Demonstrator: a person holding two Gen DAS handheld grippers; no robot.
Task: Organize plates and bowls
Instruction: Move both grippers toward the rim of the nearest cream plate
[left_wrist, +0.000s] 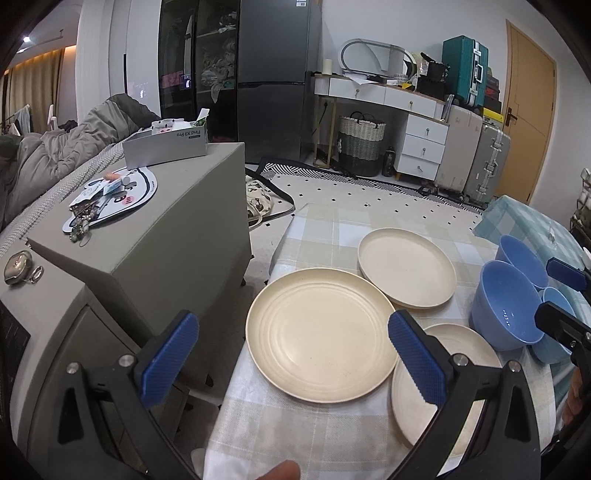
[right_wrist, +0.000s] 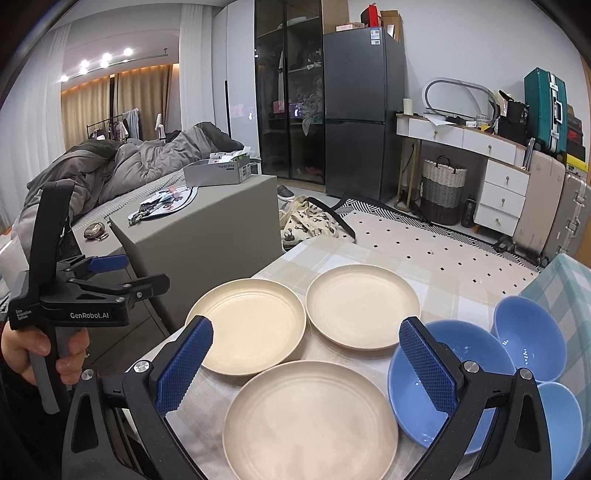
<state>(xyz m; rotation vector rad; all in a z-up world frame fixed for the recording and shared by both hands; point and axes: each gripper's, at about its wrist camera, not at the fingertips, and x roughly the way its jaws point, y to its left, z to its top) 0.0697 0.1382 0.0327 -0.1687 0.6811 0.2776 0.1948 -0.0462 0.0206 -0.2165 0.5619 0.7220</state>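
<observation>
Three cream plates lie apart on the checked tablecloth: a left plate (left_wrist: 321, 332) (right_wrist: 251, 325), a far plate (left_wrist: 406, 267) (right_wrist: 364, 306) and a near plate (left_wrist: 454, 373) (right_wrist: 310, 421). Three blue bowls cluster at the right: a large bowl (left_wrist: 509, 310) (right_wrist: 443, 384), a far bowl (left_wrist: 521, 258) (right_wrist: 530, 339) and a third bowl (right_wrist: 561, 424). My left gripper (left_wrist: 293, 354) (right_wrist: 140, 273) is open above the left plate, holding nothing. My right gripper (right_wrist: 306, 365) (left_wrist: 557, 295) is open over the near plate and the large bowl, also holding nothing.
The table (right_wrist: 369, 254) ends just left of the left plate. A grey cabinet (left_wrist: 155, 236) with a box and clutter stands close on the left. A hand (right_wrist: 37, 347) grips the left gripper's handle. A bag (right_wrist: 310, 221) and rug lie on the floor beyond.
</observation>
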